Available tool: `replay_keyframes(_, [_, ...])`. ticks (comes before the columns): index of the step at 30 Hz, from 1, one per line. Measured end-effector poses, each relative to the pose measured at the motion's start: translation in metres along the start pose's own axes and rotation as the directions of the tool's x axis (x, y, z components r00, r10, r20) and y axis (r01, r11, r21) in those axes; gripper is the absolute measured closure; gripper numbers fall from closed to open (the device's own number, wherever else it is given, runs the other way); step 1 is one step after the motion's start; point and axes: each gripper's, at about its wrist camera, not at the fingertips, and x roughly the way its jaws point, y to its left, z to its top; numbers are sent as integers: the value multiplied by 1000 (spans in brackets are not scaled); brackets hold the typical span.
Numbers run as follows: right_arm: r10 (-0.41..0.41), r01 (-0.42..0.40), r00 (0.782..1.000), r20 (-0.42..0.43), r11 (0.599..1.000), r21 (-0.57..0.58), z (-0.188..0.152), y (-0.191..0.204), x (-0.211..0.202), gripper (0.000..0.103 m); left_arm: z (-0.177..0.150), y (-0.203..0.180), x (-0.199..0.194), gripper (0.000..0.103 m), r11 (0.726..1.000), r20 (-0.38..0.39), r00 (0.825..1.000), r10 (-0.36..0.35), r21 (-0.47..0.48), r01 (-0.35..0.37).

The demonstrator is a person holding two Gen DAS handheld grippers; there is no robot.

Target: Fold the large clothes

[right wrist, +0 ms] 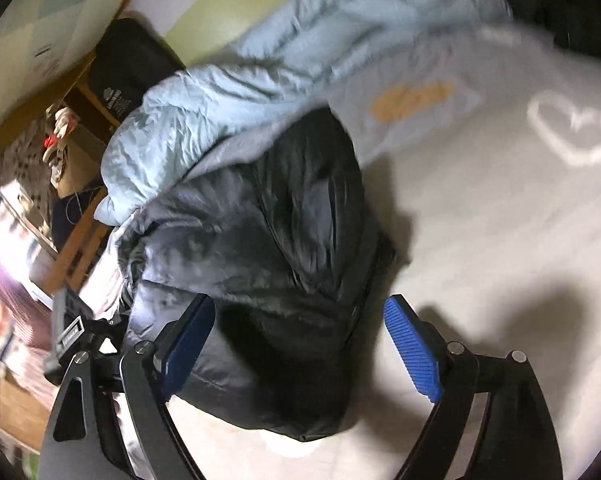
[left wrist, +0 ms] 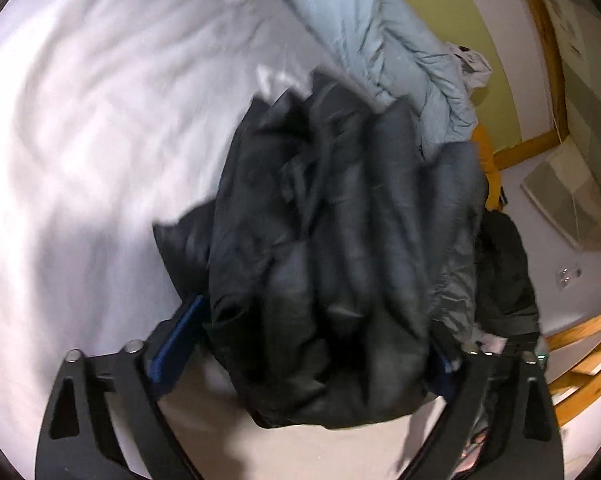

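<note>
A dark grey and black quilted puffer jacket lies bunched in a heap on the white bed sheet. In the left wrist view my left gripper stands wide, its jaws on either side of the heap's near end; the jacket hides most of the right pad. In the right wrist view the same jacket sits between the jaws of my right gripper. Its blue right pad stands clear of the fabric, and the left pad is at the jacket's edge. Both views are motion-blurred.
A light blue duvet lies bunched behind the jacket, also in the right view. A wooden bed frame, a yellow garment and dark clothing are to the right. A black case and cluttered wooden furniture lie left.
</note>
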Motion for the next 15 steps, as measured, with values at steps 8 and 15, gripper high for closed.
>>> replay_keyframes(8, [80,-84,993,-91,996,-42,-9,4,36,11,-11,-9,4,3,999,16,1000,26,44,-27])
replay_keyframes(15, [38,-43,998,-50,994,-100,-17,21,36,48,-27,-36,-2,49,981,84,995,53,182,-68])
